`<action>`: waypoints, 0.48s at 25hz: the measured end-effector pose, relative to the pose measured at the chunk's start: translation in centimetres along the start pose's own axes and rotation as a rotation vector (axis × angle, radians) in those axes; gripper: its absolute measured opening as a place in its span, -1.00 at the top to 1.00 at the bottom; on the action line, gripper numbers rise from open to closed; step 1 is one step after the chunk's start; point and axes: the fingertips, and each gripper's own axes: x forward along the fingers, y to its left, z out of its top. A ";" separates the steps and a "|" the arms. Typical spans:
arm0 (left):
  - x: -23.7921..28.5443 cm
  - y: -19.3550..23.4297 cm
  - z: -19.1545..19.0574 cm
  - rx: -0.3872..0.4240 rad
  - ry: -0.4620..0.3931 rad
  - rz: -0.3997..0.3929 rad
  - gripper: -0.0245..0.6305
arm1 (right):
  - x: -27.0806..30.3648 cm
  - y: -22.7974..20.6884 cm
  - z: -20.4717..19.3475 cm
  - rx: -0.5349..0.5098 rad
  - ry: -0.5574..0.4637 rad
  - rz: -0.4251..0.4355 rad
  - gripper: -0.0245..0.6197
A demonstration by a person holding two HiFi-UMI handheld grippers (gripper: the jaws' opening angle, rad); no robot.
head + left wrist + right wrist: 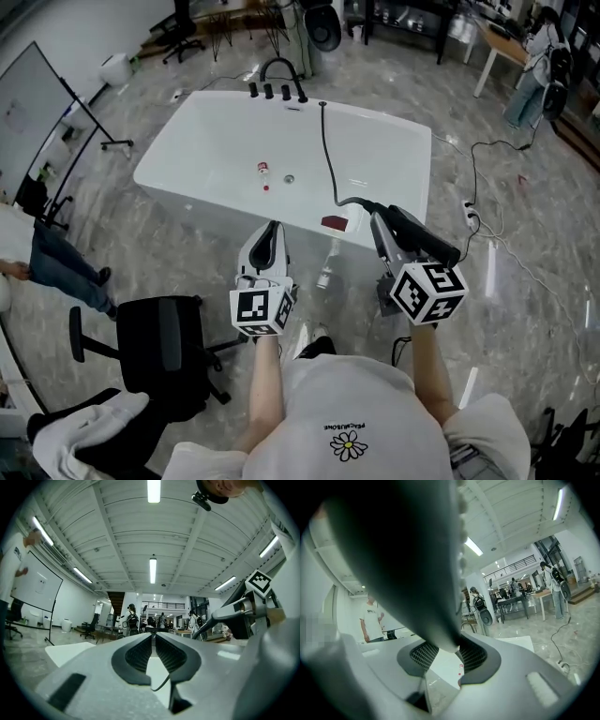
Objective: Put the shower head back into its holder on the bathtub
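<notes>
The right tongs [382,223] gripped the black shower head [424,239] by the white bathtub [211,155] rim; the left tongs [270,232] hung beside them, barely parted and empty.

Head view overhead, gripper views level, sharing bathtub [234,141].

Premises: a large open-plan lab or workshop hall, not a home bathroom.

Grounds:
- The bathtub [167,157] stands alone on a polished stone-look floor [169,244], just ahead of the jaws.
- A rolling whiteboard [28,103] is left of the jaws; an office chair [159,352] is left of and behind them.
- Work tables [506,47] and people carrying backpacks [131,618] are far beyond the jaws.
- A ribbed industrial ceiling [117,536] with strip lights [153,570] is overhead.
- A power strip [470,217] lies on the floor right of the jaws.
</notes>
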 end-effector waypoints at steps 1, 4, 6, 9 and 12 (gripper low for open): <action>0.9 0.9 0.0 -0.010 0.004 -0.010 0.84 | 1.3 0.2 0.6 -0.007 -0.007 -0.001 0.50; 3.4 3.0 0.0 -0.010 0.009 -0.032 0.81 | 4.6 0.6 2.3 -0.043 -0.031 -0.003 0.50; 5.0 4.3 -0.1 -0.005 0.011 -0.033 0.81 | 6.6 0.4 3.0 -0.060 -0.039 -0.008 0.50; 7.2 5.7 -1.3 -0.013 0.038 -0.038 0.80 | 9.3 -0.5 2.8 -0.049 -0.024 -0.019 0.50; 9.5 6.4 -2.9 -0.026 0.070 -0.055 0.77 | 12.0 -1.8 2.2 -0.030 -0.003 -0.020 0.50</action>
